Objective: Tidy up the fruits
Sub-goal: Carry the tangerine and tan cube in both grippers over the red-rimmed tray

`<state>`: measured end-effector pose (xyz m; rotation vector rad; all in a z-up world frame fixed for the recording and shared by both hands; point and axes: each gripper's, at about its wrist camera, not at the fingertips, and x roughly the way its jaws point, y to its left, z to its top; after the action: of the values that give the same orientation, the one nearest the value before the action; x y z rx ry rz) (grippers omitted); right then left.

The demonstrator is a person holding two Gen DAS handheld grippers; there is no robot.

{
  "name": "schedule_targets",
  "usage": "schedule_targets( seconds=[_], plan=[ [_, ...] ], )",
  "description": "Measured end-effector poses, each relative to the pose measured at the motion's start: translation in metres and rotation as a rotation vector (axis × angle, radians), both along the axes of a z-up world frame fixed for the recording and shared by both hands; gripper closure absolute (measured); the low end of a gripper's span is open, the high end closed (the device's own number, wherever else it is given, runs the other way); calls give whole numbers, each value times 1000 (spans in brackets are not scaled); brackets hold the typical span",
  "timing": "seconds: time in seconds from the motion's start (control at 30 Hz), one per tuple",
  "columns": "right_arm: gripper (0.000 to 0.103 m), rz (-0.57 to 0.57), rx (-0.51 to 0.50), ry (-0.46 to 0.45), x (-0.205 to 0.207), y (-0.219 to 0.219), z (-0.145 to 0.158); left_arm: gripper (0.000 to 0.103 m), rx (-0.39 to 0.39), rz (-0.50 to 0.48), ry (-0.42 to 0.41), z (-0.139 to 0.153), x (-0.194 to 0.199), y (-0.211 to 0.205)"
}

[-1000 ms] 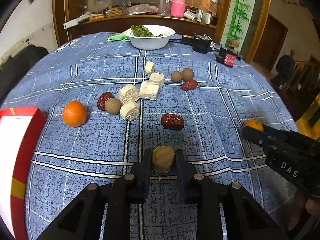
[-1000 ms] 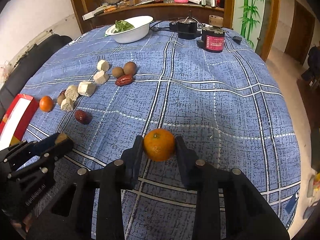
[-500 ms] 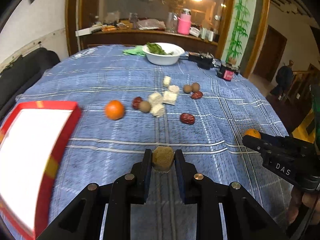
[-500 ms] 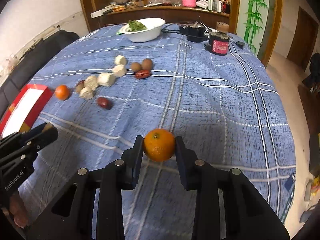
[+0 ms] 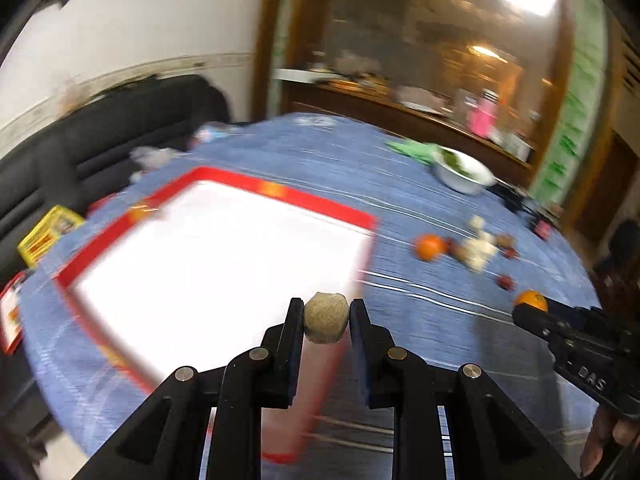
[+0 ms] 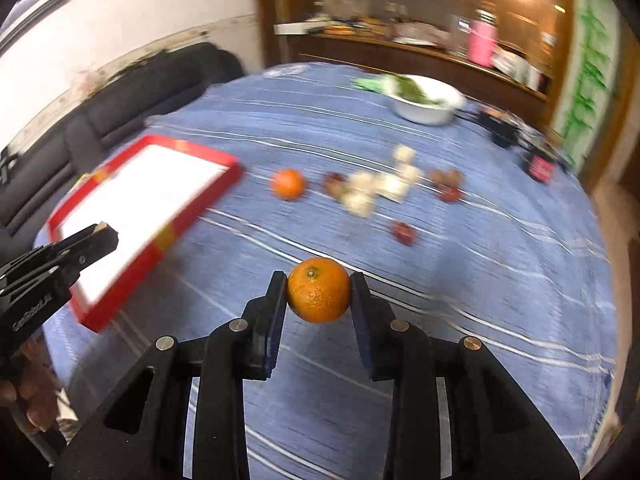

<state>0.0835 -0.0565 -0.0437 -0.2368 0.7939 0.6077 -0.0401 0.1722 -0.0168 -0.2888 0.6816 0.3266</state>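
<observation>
My left gripper (image 5: 325, 320) is shut on a small round tan fruit (image 5: 325, 318), held in the air over the near right corner of a red-rimmed white tray (image 5: 360, 220). My right gripper (image 6: 319, 292) is shut on an orange (image 6: 319, 290), lifted above the blue checked tablecloth (image 6: 480, 280). In the right wrist view the left gripper (image 6: 104, 234) reaches over the tray (image 6: 200, 152). In the left wrist view the right gripper (image 5: 532, 312) shows at the right edge with its orange (image 5: 531, 299). A second orange (image 6: 287, 184), red dates (image 6: 404, 232) and pale cubes (image 6: 360, 200) lie mid-table.
A white bowl of greens (image 6: 426, 100) stands at the far side, with dark devices (image 6: 540, 162) to its right. A black sofa (image 5: 80, 152) lies beyond the table's left edge. A yellow packet (image 5: 48, 234) lies left of the tray. A sideboard (image 6: 420, 48) is behind.
Both grippers have swung left and risen, each keeping its fruit. The tray has come from the left edge to the middle of the left wrist view, under the tan fruit.
</observation>
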Motion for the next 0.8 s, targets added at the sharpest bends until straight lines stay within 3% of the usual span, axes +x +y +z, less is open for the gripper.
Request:
schedule_targets(
  seconds=[0.2, 0.43, 0.8],
  plan=[
    [72, 148, 54, 7, -13, 78, 5, 81, -14, 132, 33, -15, -11, 51],
    [72, 247, 69, 33, -18, 157, -10, 81, -36, 170, 62, -28, -11, 76],
    [72, 250, 14, 106, -10, 186, -47, 81, -28, 183, 147, -46, -12, 76]
  ],
)
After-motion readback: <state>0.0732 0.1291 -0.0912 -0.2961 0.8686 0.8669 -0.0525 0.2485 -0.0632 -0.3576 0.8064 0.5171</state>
